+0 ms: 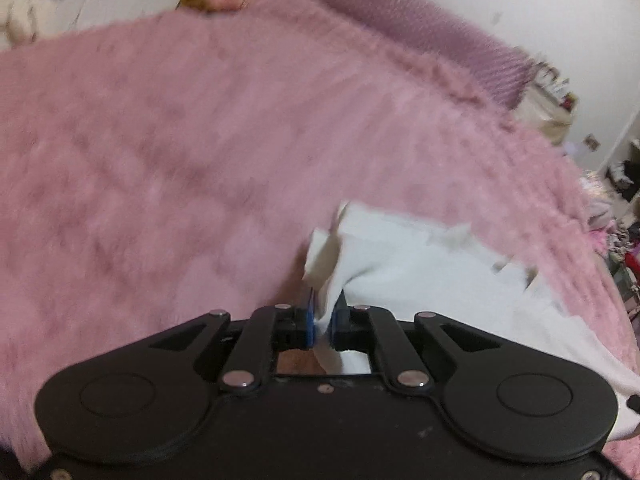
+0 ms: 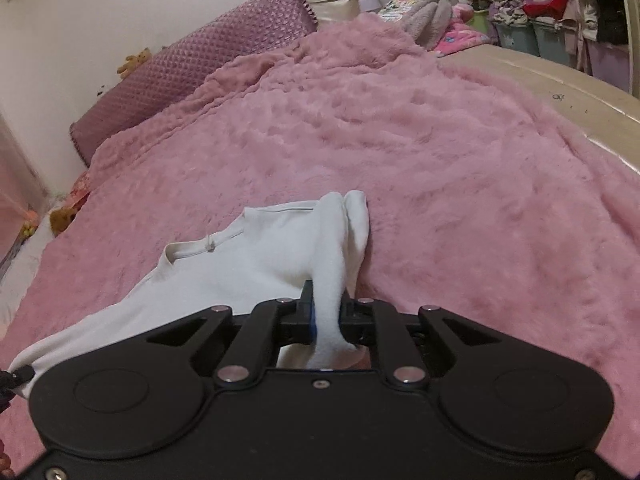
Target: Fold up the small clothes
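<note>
A small white garment (image 2: 248,260) lies on a fluffy pink blanket (image 2: 440,160); it also shows in the left wrist view (image 1: 420,276), blurred by motion. My left gripper (image 1: 325,312) is shut on one edge of the white garment. My right gripper (image 2: 326,312) is shut on a bunched fold of the same garment, which rises between its fingers. The garment stretches between the two grippers. The left gripper's tip (image 2: 18,374) shows at the far left of the right wrist view, holding the garment's other end.
A purple quilted bolster (image 2: 192,68) runs along the wall behind the blanket. A bare beige mattress edge (image 2: 560,92) lies at the right. Shelves and bins with clothes (image 2: 560,8) stand beyond it. Soft toys (image 2: 136,60) sit by the wall.
</note>
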`<move>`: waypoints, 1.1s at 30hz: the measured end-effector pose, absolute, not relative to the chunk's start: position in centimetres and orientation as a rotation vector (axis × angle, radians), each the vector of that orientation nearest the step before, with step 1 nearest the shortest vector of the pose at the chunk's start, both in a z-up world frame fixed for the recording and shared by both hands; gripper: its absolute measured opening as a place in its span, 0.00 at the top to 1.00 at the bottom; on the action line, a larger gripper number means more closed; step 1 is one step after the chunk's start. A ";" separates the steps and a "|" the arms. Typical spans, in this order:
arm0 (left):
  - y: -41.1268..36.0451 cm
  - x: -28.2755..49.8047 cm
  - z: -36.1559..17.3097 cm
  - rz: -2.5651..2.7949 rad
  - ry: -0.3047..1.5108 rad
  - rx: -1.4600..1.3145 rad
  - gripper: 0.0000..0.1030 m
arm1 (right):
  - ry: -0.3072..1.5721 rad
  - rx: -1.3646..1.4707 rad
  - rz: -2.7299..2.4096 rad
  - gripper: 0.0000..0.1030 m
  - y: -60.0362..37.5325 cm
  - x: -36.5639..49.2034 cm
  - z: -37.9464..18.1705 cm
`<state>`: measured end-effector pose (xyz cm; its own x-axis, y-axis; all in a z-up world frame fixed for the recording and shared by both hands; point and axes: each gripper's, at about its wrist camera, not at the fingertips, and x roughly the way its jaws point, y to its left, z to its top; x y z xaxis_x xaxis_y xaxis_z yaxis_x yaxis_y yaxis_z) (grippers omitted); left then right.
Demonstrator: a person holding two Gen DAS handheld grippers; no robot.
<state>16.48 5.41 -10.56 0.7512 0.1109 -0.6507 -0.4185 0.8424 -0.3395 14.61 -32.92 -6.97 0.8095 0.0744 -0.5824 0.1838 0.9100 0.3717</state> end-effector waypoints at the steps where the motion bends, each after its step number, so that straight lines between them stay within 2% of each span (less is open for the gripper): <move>1: 5.5 16.0 -10.9 0.303 0.667 -0.513 0.95 | 0.635 0.420 -0.061 0.97 -33.0 14.5 -7.3; 6: 5.1 12.6 -10.6 0.280 0.669 -0.502 0.94 | 0.697 0.468 -0.075 0.97 -33.4 14.4 -8.4; 19: 4.6 3.9 -9.7 0.238 0.728 -0.457 0.94 | 0.764 0.476 -0.045 0.97 -33.3 5.6 -8.8; 24: 4.8 2.5 -10.4 0.260 0.782 -0.414 0.94 | 0.771 0.487 -0.039 0.97 -33.5 3.3 -8.3; 26: 5.2 2.4 -11.1 0.305 0.829 -0.383 0.97 | 0.781 0.485 -0.040 0.97 -33.5 2.8 -8.5; 33: 8.5 1.1 -11.5 0.376 0.835 -0.374 0.97 | 0.831 0.382 -0.072 0.97 -32.5 2.4 -9.9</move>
